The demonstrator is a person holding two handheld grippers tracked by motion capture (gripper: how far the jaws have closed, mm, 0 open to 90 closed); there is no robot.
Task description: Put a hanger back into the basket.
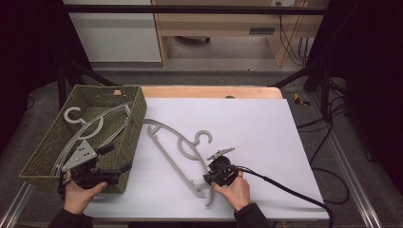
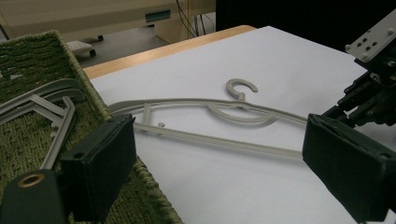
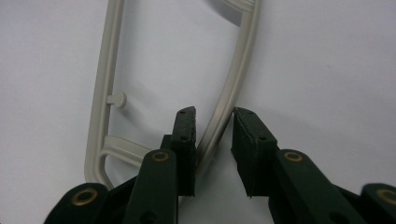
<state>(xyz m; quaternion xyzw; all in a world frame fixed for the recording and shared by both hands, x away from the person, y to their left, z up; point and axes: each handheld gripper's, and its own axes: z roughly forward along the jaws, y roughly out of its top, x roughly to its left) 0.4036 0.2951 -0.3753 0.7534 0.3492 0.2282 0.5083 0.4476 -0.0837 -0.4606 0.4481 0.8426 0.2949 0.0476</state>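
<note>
A grey plastic hanger [image 1: 176,142] lies flat on the white sheet, hook toward the far side. My right gripper [image 1: 209,179] is low over the hanger's near end. In the right gripper view its jaws [image 3: 212,116] stand narrow on either side of the hanger's curved arm [image 3: 243,60], with a slim gap still showing beside the bar. My left gripper [image 1: 119,175] sits at the near right corner of the green woven basket [image 1: 135,128]. Its jaws [image 2: 219,126] are wide apart with nothing between them, facing the hanger [image 2: 210,137].
Inside the basket [image 2: 42,51] lie other grey hangers [image 1: 95,128]. The right gripper [image 2: 373,93] also shows at the right edge of the left gripper view. A black cable [image 1: 285,190] trails from the right gripper across the sheet to the right. The table's wooden far edge [image 1: 209,91] borders the sheet.
</note>
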